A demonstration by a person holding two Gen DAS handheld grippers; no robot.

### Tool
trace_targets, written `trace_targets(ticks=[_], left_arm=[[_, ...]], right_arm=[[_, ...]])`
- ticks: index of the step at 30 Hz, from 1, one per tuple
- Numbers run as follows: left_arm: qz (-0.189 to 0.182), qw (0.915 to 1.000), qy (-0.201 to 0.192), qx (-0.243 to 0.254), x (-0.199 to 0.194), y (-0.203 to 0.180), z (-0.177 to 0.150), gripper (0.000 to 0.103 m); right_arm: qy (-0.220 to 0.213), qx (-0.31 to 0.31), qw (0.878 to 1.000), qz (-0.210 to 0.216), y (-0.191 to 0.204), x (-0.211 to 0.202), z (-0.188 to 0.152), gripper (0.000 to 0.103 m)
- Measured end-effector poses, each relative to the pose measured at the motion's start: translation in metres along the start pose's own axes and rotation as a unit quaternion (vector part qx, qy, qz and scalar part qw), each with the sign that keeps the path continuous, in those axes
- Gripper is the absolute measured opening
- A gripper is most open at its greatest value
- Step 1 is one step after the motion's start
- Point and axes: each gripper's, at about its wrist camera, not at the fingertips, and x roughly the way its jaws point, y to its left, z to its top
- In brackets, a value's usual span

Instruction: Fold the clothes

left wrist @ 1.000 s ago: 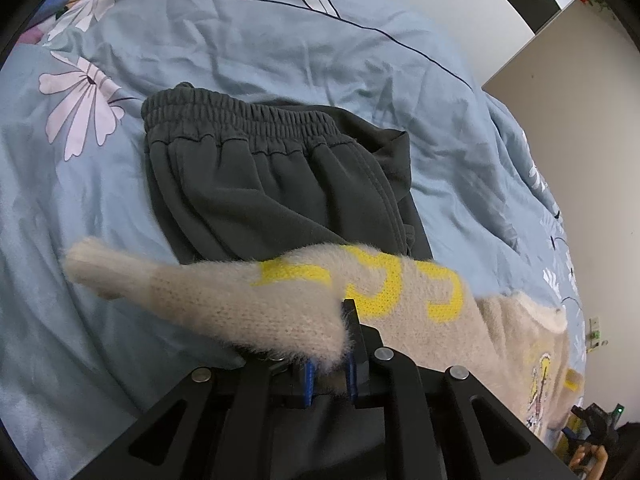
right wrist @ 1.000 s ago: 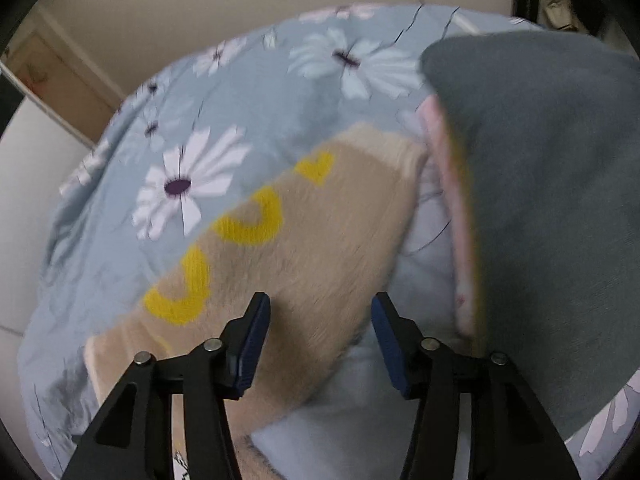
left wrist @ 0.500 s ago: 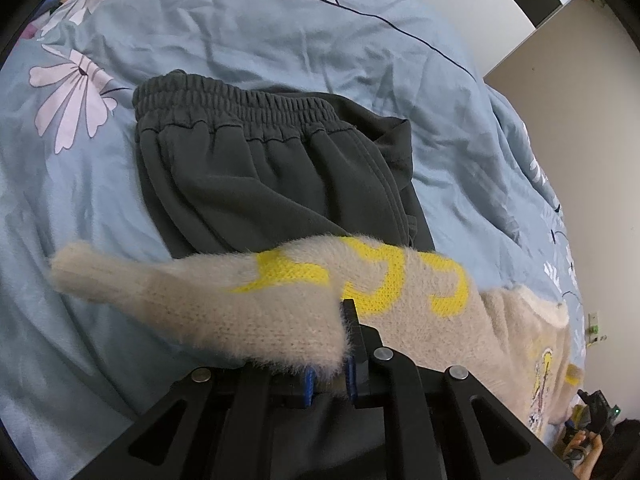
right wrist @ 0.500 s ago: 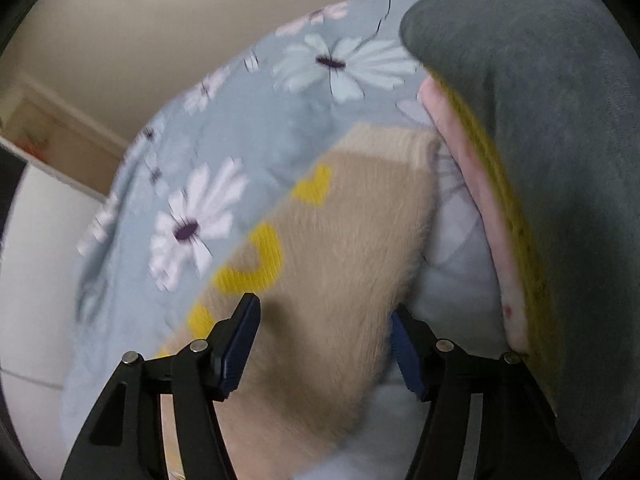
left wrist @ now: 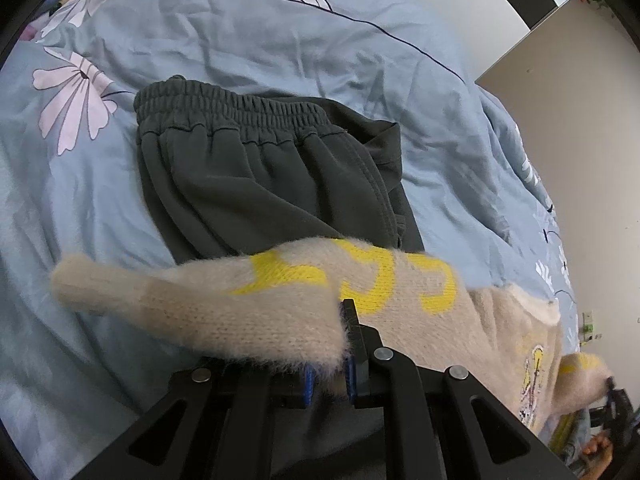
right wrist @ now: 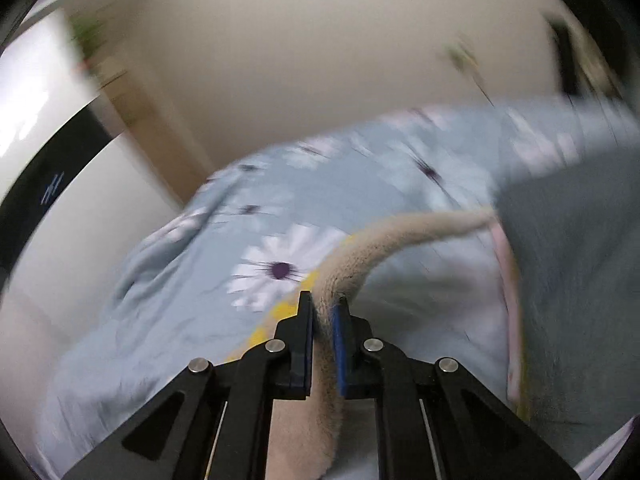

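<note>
A fuzzy beige sweater (left wrist: 248, 304) is pinched between the closed fingers of both the left gripper (left wrist: 327, 344) and right gripper (right wrist: 322, 316), lifted above dark sweatpants (left wrist: 256, 184) on the floral bedspread (left wrist: 248, 44).

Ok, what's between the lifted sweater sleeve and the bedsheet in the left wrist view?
The dark grey pants lie flat on the bedsheet, under the sweater sleeve that the left gripper holds. Left wrist view shows it.
</note>
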Motion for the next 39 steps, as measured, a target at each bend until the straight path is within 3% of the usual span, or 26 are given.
trace_targets(ticks=[2,3,5,8,10,14,21,24,28,31,39], left_arm=[[-0.002,1.0,-0.001,0.0,-0.001,-0.002,0.0,0.015],[-0.002,1.0,0.0,0.001,-0.001,-0.002,-0.001,0.015],[-0.004,1.0,0.001,0.001,-0.002,-0.003,-0.001,0.015],[-0.007,1.0,0.005,0.0,-0.004,-0.003,-0.002,0.015],[-0.011,0.9999,0.004,0.0,-0.006,-0.002,-0.002,0.015],[-0.018,0.9998,0.001,0.0,-0.01,-0.001,-0.001,0.014],[-0.021,0.9997,-0.007,0.01,-0.015,-0.004,0.001,0.014],[-0.022,0.9993,-0.018,0.023,-0.024,-0.011,0.0,0.014],[-0.02,0.9991,-0.02,0.031,-0.027,-0.017,-0.003,0.014],[-0.018,0.9991,-0.017,0.034,-0.027,-0.02,-0.004,0.014],[-0.014,0.9994,-0.009,0.031,-0.022,-0.016,-0.005,0.014]], right_arm=[[-0.025,-0.108,0.994,0.014,0.043,-0.018,-0.006,0.009],[-0.034,-0.17,0.985,0.016,0.066,-0.025,-0.019,0.009],[-0.044,-0.288,0.956,0.022,0.109,-0.035,-0.048,0.009],[-0.016,-0.403,0.914,0.046,0.151,-0.03,-0.101,0.009],[0.015,-0.426,0.903,0.052,0.159,-0.018,-0.125,0.009],[0.055,-0.437,0.896,0.053,0.163,0.0,-0.145,0.009],[0.09,-0.453,0.885,0.057,0.162,0.004,-0.148,0.011],[0.108,-0.461,0.878,0.068,0.156,-0.01,-0.16,0.023],[0.108,-0.481,0.867,0.07,0.163,-0.014,-0.17,0.037],[0.095,-0.499,0.858,0.072,0.172,-0.019,-0.176,0.054],[0.062,-0.547,0.831,0.077,0.197,-0.032,-0.191,0.055]])
